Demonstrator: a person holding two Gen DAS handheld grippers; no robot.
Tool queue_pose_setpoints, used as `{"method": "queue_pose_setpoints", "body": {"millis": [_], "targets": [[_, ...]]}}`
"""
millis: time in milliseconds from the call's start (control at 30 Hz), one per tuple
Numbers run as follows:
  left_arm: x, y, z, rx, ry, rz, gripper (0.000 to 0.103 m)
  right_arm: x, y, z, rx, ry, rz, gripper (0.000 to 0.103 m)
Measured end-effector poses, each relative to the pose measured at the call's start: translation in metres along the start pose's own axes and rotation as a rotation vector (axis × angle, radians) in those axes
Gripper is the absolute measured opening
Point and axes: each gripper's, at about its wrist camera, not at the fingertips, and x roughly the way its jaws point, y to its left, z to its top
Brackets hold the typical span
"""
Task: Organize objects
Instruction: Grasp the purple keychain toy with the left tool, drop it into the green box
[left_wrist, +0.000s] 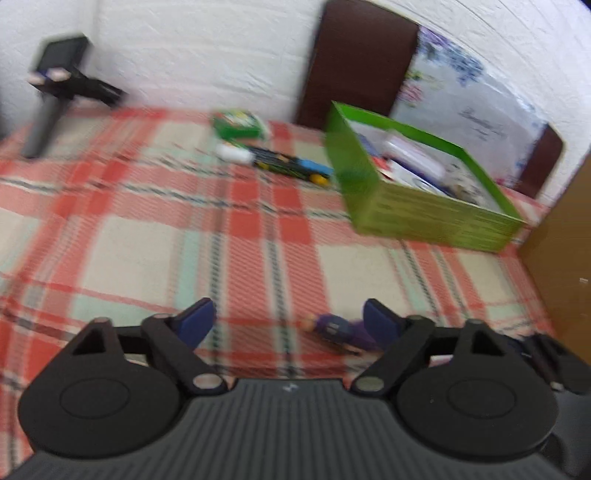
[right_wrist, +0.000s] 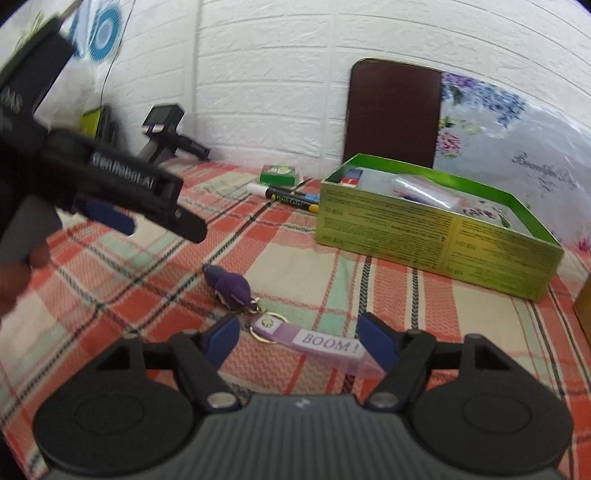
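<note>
A purple keychain figure (right_wrist: 231, 287) with a lilac "BOOM !" tag (right_wrist: 325, 345) lies on the plaid tablecloth (right_wrist: 147, 295). My right gripper (right_wrist: 299, 341) is open, its blue pads on either side of the tag, just above the cloth. My left gripper (left_wrist: 290, 321) is open and empty above the cloth; the purple figure (left_wrist: 334, 326) lies by its right pad. The left gripper also shows at the left of the right wrist view (right_wrist: 110, 218). A green box (right_wrist: 436, 236) holding several items stands at the right. Two markers (right_wrist: 286, 195) and a small green pack (right_wrist: 277, 173) lie behind.
A black device on a stand (right_wrist: 166, 136) is at the back left by the white brick wall. A dark chair back (right_wrist: 391, 114) and a floral cloth (right_wrist: 517, 140) are behind the box. A brown panel (left_wrist: 565, 240) borders the table at the right.
</note>
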Motion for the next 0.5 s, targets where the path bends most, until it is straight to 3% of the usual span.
{"method": "queue_pose_setpoints", "body": {"millis": [67,167,233,267,333,400,467,500], "targets": [[0.014,0.001,0.0,-0.069,0.083,-0.115,0.08,0.011,-0.005,-0.002,0.001,0.023,0.001,0.072],[0.037,0.003,0.0,-0.176,0.157,-0.19,0.08,0.022,-0.005,-0.001,-0.006,0.044,0.036,0.074],[0.038,0.006,0.002,-0.228,0.138,-0.207,0.078,0.026,0.002,0.002,-0.001,0.056,0.111,0.048],[0.038,0.009,0.003,-0.248,0.139,-0.212,0.074,0.027,0.008,0.004,-0.011,0.055,0.132,0.045],[0.039,0.016,0.002,-0.272,0.148,-0.206,0.052,0.029,0.021,0.006,-0.052,0.05,0.158,0.038],[0.038,0.026,0.002,-0.305,0.153,-0.219,0.048,0.033,0.031,0.009,-0.059,0.05,0.191,0.038],[0.038,0.03,0.002,-0.33,0.159,-0.23,0.044,0.037,0.038,0.012,-0.07,0.045,0.207,0.026],[0.037,0.028,0.001,-0.318,0.16,-0.205,0.034,0.038,0.041,0.013,-0.067,0.039,0.216,0.023]]}}
